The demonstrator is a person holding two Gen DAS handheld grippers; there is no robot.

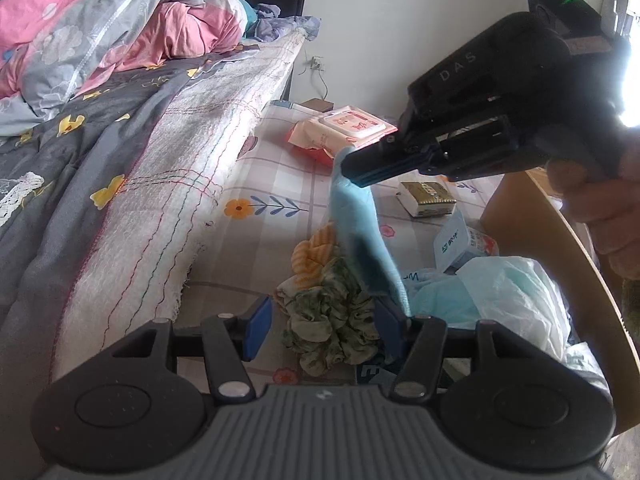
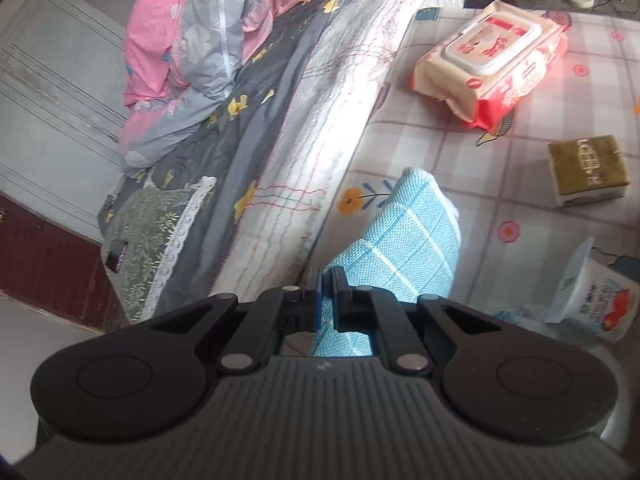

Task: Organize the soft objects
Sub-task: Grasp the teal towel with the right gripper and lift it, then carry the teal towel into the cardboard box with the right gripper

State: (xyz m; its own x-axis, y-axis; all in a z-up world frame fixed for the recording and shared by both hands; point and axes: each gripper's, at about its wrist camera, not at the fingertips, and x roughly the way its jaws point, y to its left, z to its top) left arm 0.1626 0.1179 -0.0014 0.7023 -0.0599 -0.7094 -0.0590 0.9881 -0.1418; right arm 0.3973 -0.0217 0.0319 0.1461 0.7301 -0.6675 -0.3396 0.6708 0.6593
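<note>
My right gripper is shut on a light blue checked cloth and holds it lifted above the table. In the left wrist view the right gripper pinches the cloth's top end and the cloth hangs down. My left gripper is open, with its blue pads on either side of a green crumpled scrunchie-like cloth that lies on the table. An orange and white patterned cloth lies just behind the green cloth. The hanging blue cloth's lower end reaches the left gripper's right pad.
A checked floral tablecloth covers the table beside a bed with a grey quilt. A wet-wipes pack, a small gold box, a white plastic bag and a tissue pack lie on the table.
</note>
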